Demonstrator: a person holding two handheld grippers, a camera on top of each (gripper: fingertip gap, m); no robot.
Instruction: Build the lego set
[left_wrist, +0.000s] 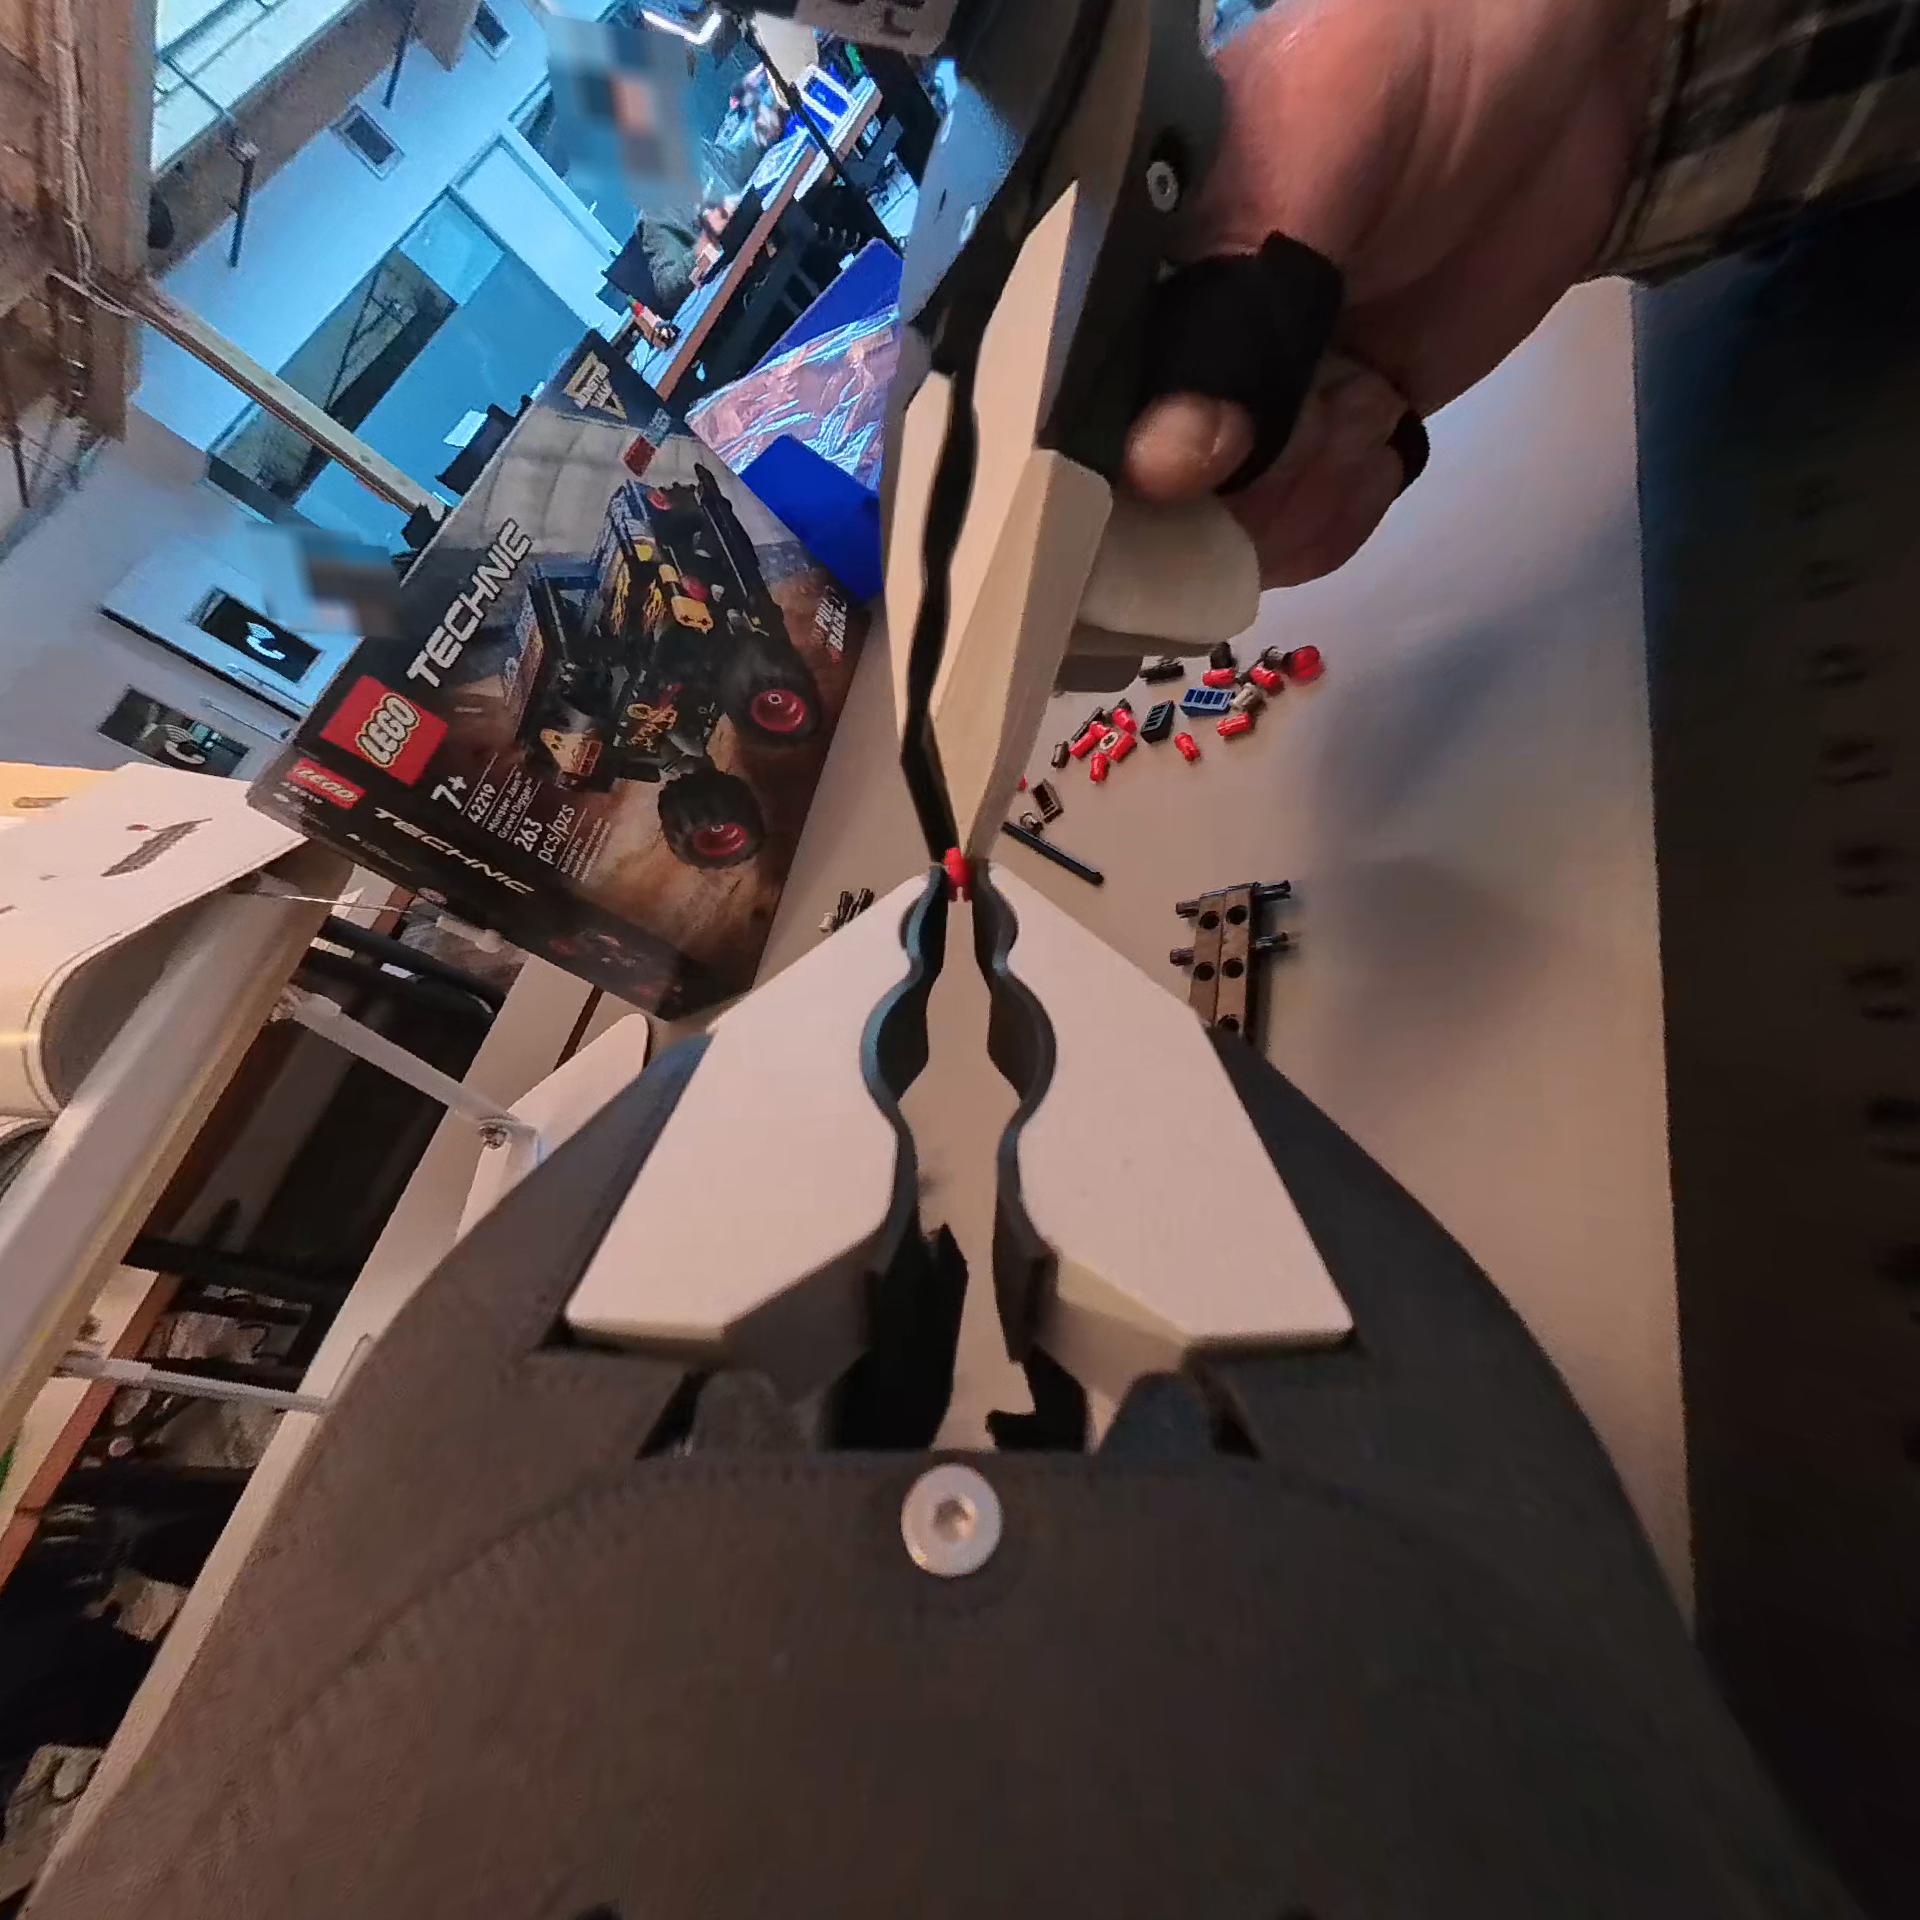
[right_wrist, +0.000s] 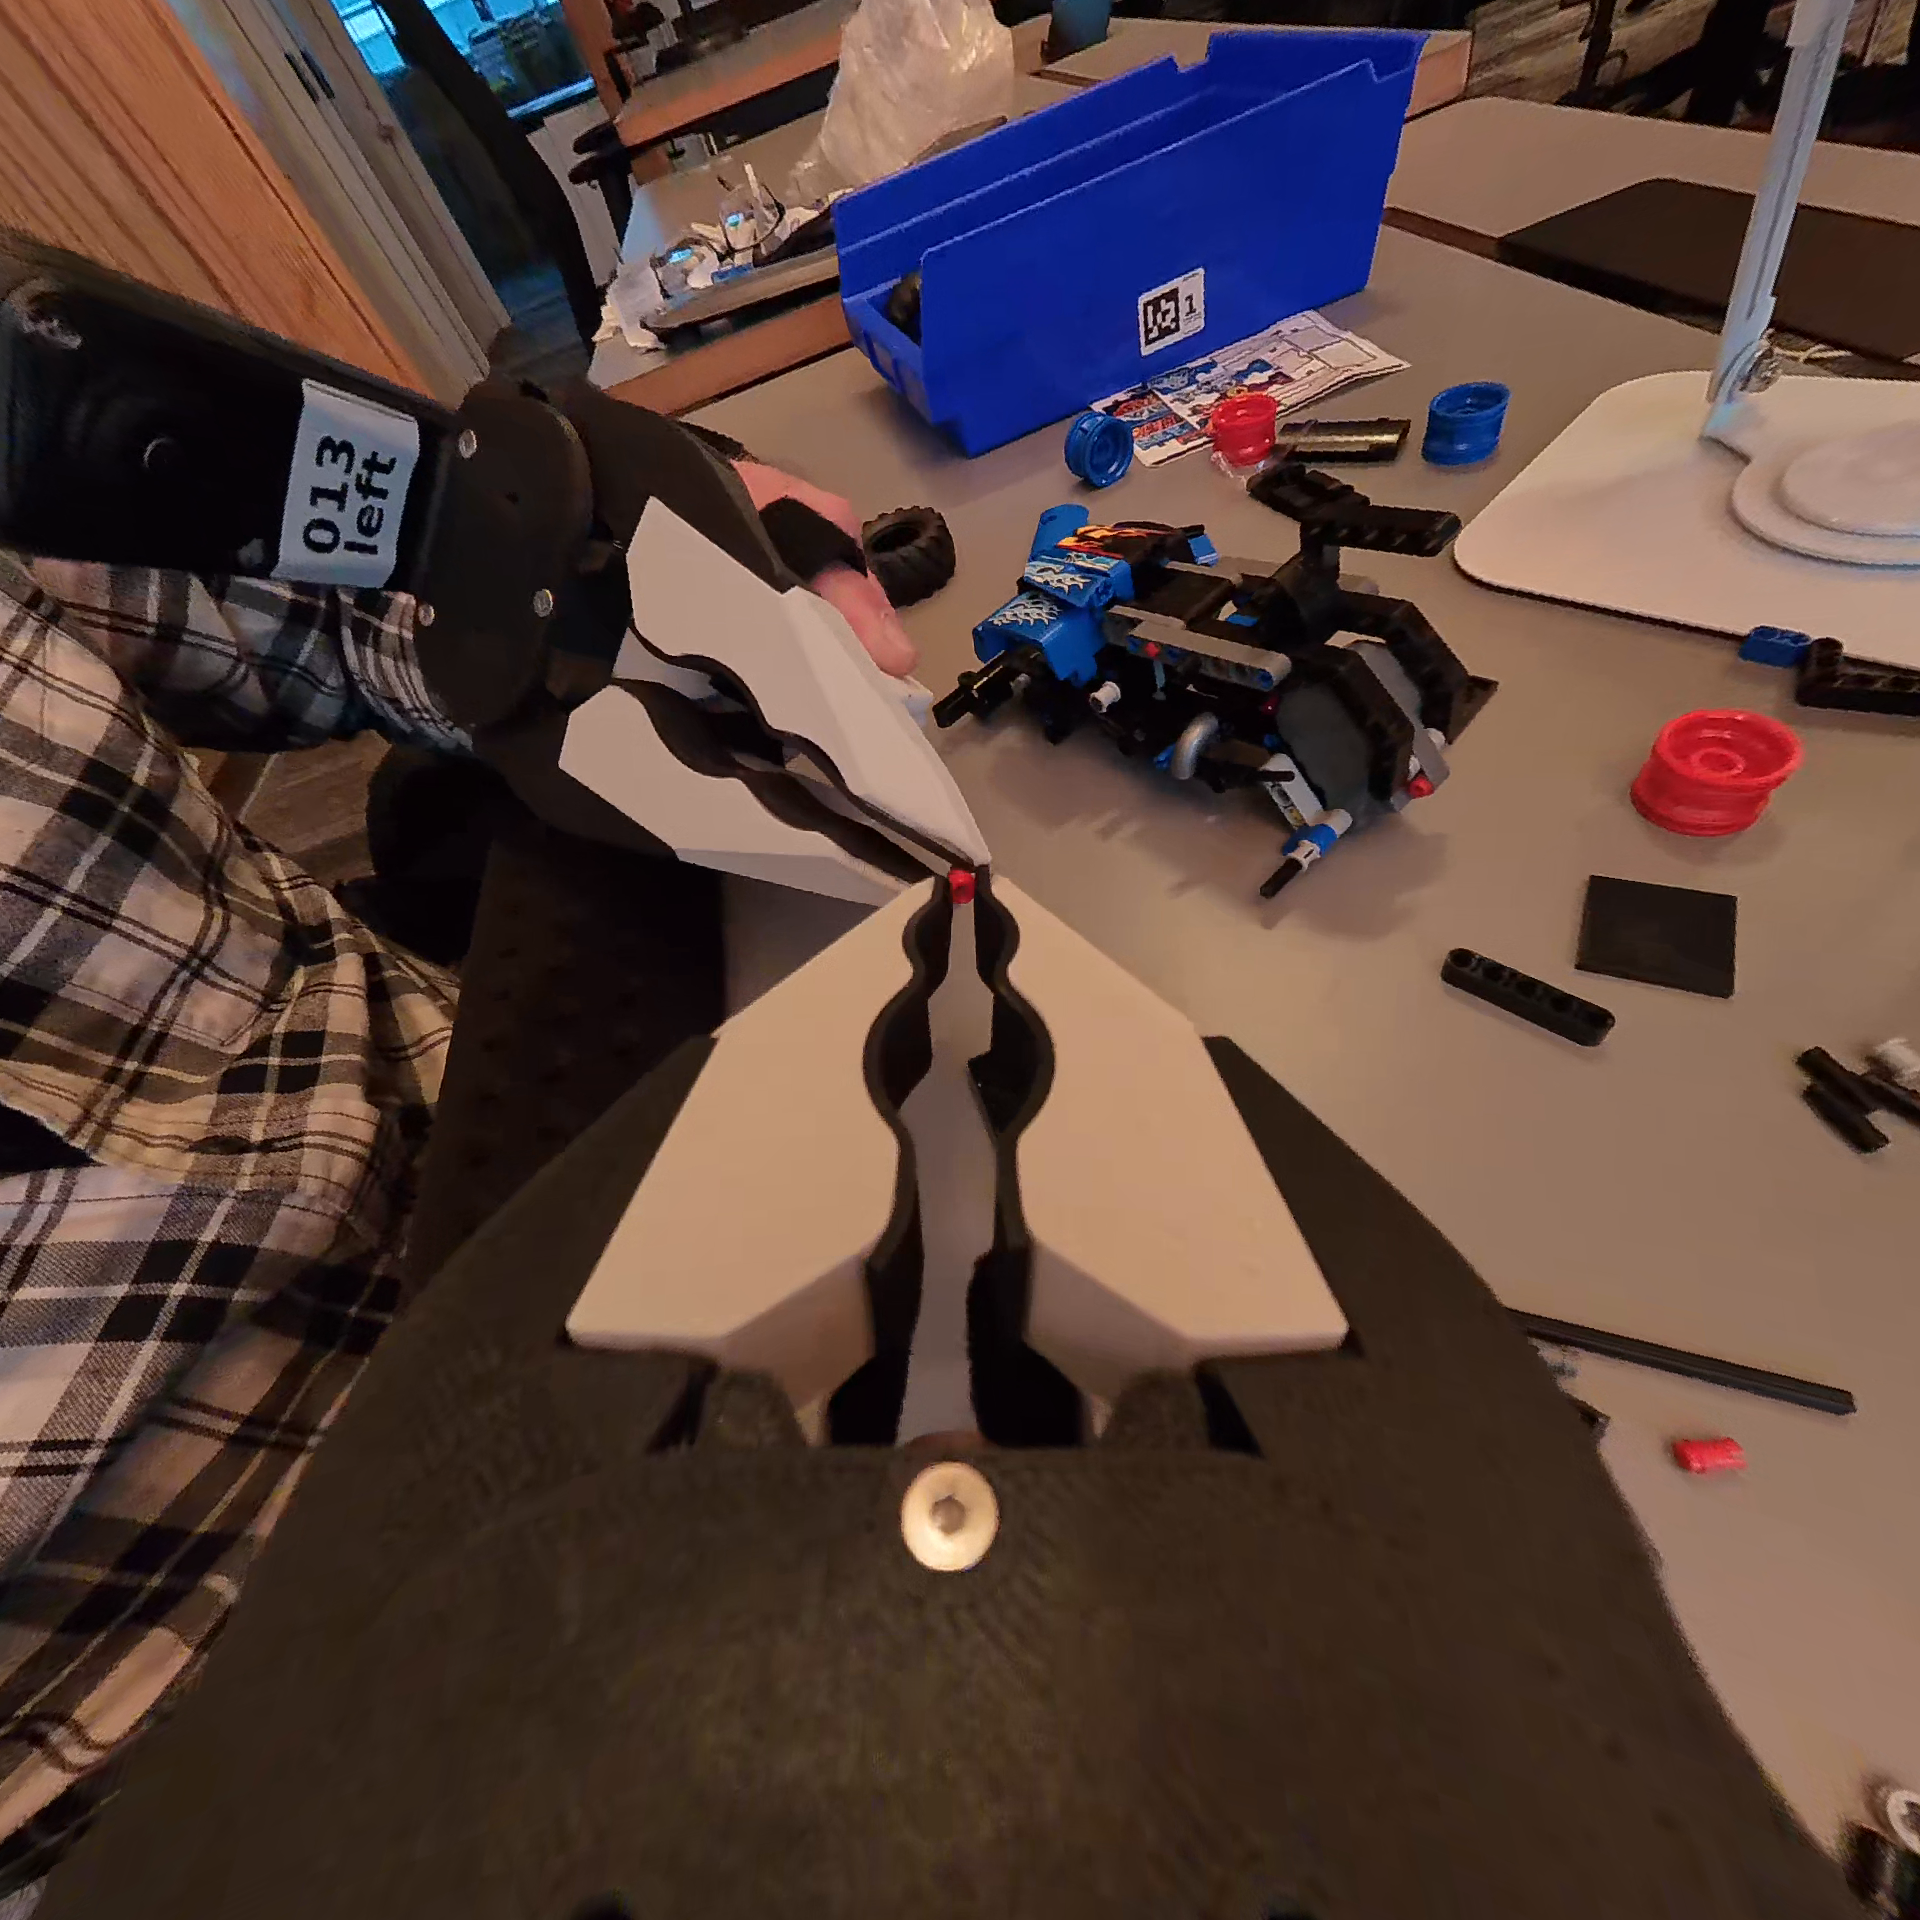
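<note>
Plaid sleeve (right_wrist: 156, 935) — black gripper (right_wrist: 961, 883), white jaws.

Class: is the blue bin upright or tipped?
Tipped: the blue bin lies on its side, its open top facing sideways, on the table.

the table (right_wrist: 1351, 1091) looks matt and smooth, the bin (right_wrist: 1122, 239) glossy plastic, the red wheel (right_wrist: 1714, 774) shiny plastic, the sleeve (right_wrist: 156, 935) soft checked cloth, the box (left_wrist: 582, 727) glossy cardboard
</note>
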